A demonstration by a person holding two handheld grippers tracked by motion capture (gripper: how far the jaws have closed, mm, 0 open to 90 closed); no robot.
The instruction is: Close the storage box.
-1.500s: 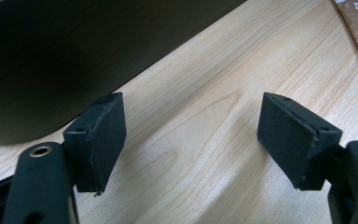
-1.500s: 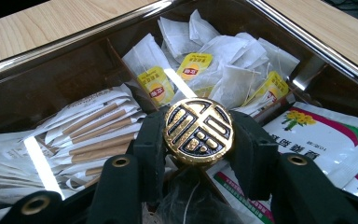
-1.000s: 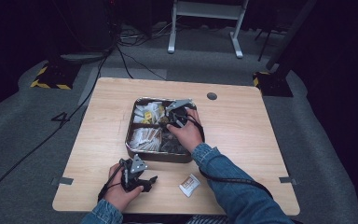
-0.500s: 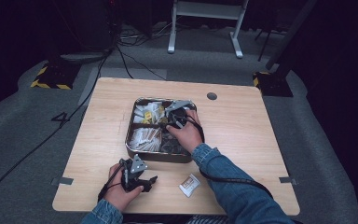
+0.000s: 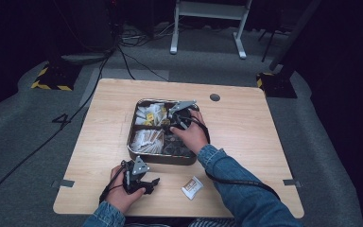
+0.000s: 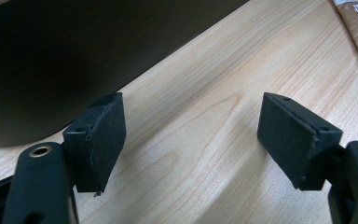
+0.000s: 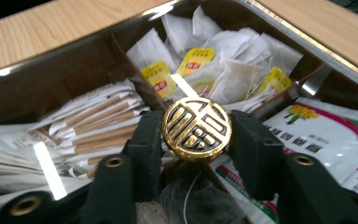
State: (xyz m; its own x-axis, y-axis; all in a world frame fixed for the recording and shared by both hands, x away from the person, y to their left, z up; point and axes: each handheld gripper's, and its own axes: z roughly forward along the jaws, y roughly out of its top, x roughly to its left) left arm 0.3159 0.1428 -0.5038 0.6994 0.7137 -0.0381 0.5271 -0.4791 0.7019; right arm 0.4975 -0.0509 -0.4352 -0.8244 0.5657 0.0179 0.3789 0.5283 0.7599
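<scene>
A metal tray [image 5: 160,160] with compartments sits mid-table, and a gold round knob [image 7: 196,129] stands at its centre divider. My right gripper [image 5: 174,121] reaches into the tray with one jaw on each side of the knob [image 5: 172,122]. Its jaws have just been opening, and the pads [image 7: 145,140] now stand close beside the knob without pressing it. My left gripper [image 5: 142,182] rests near the table's front edge, open, with only bare wood between its pads [image 6: 101,140].
The tray holds tea bags with yellow tags [image 7: 200,58], paper-wrapped sticks [image 7: 93,126] and printed sachets [image 7: 317,135]. A small brown-and-white packet [image 5: 192,187] lies on the table by the front edge, right of my left gripper. The tray's dark wall [image 6: 74,46] rises just beyond the left jaws.
</scene>
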